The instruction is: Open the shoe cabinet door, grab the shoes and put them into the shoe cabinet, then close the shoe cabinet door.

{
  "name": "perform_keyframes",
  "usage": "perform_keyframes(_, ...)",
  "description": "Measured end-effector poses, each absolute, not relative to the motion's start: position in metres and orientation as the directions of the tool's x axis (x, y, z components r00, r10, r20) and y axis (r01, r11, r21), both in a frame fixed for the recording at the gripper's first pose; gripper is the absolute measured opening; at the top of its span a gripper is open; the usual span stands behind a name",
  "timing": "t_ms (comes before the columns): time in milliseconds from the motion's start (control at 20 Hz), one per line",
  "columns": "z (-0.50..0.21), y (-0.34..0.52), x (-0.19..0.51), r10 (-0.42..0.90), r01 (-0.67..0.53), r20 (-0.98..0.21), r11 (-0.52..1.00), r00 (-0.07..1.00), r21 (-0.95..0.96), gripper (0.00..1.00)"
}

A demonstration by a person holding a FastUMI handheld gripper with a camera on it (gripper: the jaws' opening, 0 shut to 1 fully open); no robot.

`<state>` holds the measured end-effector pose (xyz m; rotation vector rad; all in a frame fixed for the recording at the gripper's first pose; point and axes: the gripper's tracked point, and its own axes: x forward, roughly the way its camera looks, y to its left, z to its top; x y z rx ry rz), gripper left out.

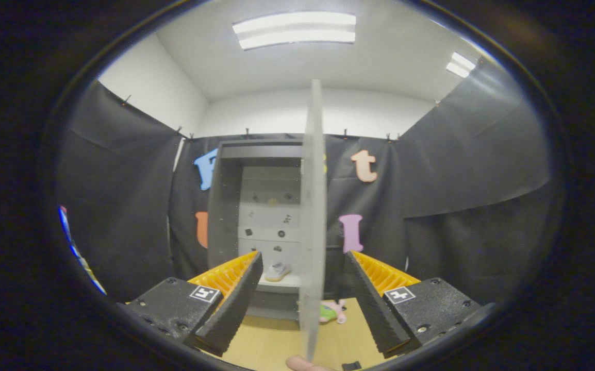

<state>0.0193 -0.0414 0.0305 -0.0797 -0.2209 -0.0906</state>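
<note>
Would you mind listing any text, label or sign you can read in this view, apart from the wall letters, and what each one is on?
None can be read.
Square black-and-white marker tags on the gripper, whose open fingers straddle the cabinet door edge: patterns, not text.
Small dark marks on the shoe cabinet back wall, above the shoe: too small to read.

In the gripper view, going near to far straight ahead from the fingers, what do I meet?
Open fingers astride the cabinet door's edge → toy on the floor → white shoe on the cabinet's lower shelf → cabinet's back panel.
</note>
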Motion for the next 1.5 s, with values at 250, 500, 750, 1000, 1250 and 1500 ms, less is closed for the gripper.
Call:
perform_keyframes(250,0.016,-0.127,0.024,-0.194,0.213,0.204,0.974,0.959,-0.075,1.00)
perform_keyframes(500,-0.003,-0.151,0.061,-0.179,0.194,0.150,0.976,0.972,-0.095,1.00)
perform_keyframes(750,-0.019,-0.141,0.112,-0.124,0.128,0.065,0.990,0.990,-0.057,1.00)
perform_keyframes(1000,-0.031,-0.111,0.133,-0.052,0.053,0.023,0.998,0.998,-0.043,1.00)
perform_keyframes(1250,-0.028,-0.082,0.127,-0.082,0.088,0.064,0.991,0.995,-0.103,0.95)
perform_keyframes(1500,-0.033,-0.036,0.122,-0.089,0.096,0.080,0.991,0.993,-0.093,0.95)
